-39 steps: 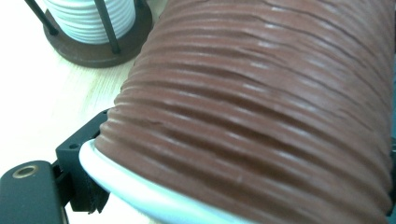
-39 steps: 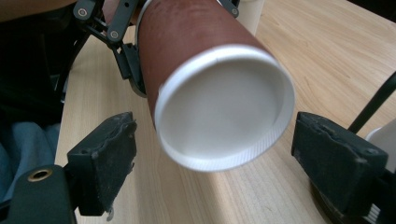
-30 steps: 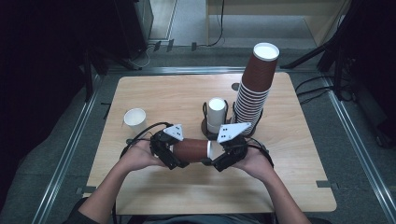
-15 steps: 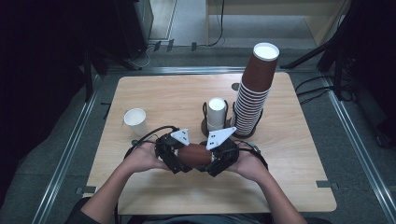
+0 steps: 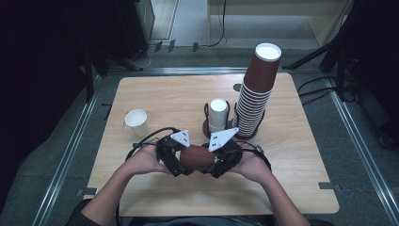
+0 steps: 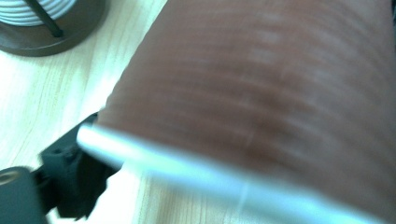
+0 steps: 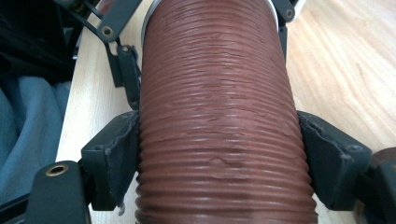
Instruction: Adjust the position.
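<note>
A brown ribbed paper cup (image 5: 196,157) lies on its side just above the table, between my two grippers. In the right gripper view the cup (image 7: 219,116) sits between my right gripper's (image 7: 219,158) black pads (image 7: 114,158). Both pads press its sides, and the jaws have just been closing on it. My right gripper (image 5: 215,159) holds the cup's right end. My left gripper (image 5: 180,160) sits at the rim end with its jaws around the cup; they have just been opening. In the left gripper view the cup (image 6: 261,93) is blurred and very near, with one black finger (image 6: 70,177) beside its white rim.
A tall stack of brown cups (image 5: 256,94) stands at the back right. A white cup stack (image 5: 218,113) sits in a dark wire holder (image 6: 42,28) just behind my hands. A single white cup (image 5: 136,121) stands at the left. The table's front edge (image 5: 211,209) is near.
The two grippers have drawn a little closer together along the cup, so less of it shows between them. The hands have stayed in much the same place.
</note>
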`<state>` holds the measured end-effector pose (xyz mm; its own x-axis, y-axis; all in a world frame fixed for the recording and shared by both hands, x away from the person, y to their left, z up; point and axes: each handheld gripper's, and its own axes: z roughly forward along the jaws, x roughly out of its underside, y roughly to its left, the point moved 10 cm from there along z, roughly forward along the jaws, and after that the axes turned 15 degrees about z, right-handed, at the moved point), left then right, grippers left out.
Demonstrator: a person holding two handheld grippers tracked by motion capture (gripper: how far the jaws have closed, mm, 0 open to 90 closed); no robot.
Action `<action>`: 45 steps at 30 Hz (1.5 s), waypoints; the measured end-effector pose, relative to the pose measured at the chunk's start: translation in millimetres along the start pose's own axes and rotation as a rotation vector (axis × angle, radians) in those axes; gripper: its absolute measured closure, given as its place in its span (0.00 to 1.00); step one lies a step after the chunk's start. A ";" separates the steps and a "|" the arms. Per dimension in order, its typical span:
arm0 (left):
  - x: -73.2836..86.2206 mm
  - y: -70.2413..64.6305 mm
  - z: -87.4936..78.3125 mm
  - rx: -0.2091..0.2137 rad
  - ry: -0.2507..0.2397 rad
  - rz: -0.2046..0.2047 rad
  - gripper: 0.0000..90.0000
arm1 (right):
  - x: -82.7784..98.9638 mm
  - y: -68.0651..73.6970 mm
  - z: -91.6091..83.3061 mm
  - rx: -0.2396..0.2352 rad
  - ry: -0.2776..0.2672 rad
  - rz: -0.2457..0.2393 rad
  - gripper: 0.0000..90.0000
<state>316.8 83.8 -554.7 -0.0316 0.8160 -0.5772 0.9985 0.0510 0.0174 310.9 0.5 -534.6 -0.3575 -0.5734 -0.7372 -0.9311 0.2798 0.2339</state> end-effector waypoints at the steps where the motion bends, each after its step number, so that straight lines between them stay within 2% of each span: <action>1: -0.5 0.2 -1.5 -0.002 -0.012 0.000 0.01 | -1.1 -1.5 -2.0 0.004 -0.011 0.001 0.23; 7: -3.1 4.1 -11.1 -0.015 -0.069 -0.018 0.01 | -6.9 -6.4 -14.2 0.011 -0.074 0.021 0.23; 13: -3.6 7.6 -16.8 -0.036 -0.105 -0.033 0.01 | -9.4 -9.4 -22.2 0.019 -0.111 0.031 0.22; 16: -6.0 8.8 -20.0 -0.042 -0.138 -0.051 0.01 | -11.2 -10.0 -25.9 0.018 -0.134 0.042 0.22; 22: -11.4 9.2 -25.0 -0.031 -0.199 -0.068 0.01 | -15.7 -10.9 -31.1 0.013 -0.187 0.044 0.22; 27: -17.5 8.3 -26.4 -0.029 -0.244 -0.074 0.01 | -21.4 -9.0 -33.7 -0.015 -0.238 0.058 0.22; 34: -25.2 4.7 -25.1 -0.019 -0.281 -0.066 0.01 | -27.0 -3.4 -32.0 -0.060 -0.281 0.070 0.22; 42: -31.3 1.9 -27.9 0.008 -0.330 -0.074 0.01 | -26.6 2.9 -23.1 -0.106 -0.276 0.074 0.22; 45: -30.5 1.8 -28.5 0.008 -0.329 -0.069 0.01 | -25.6 3.8 -20.6 -0.119 -0.270 0.083 0.22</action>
<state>318.3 75.5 -513.8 -0.0847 0.5810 -0.8095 0.9949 0.0939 -0.0367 315.0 0.4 -501.8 -0.4154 -0.3222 -0.8507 -0.9072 0.2154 0.3614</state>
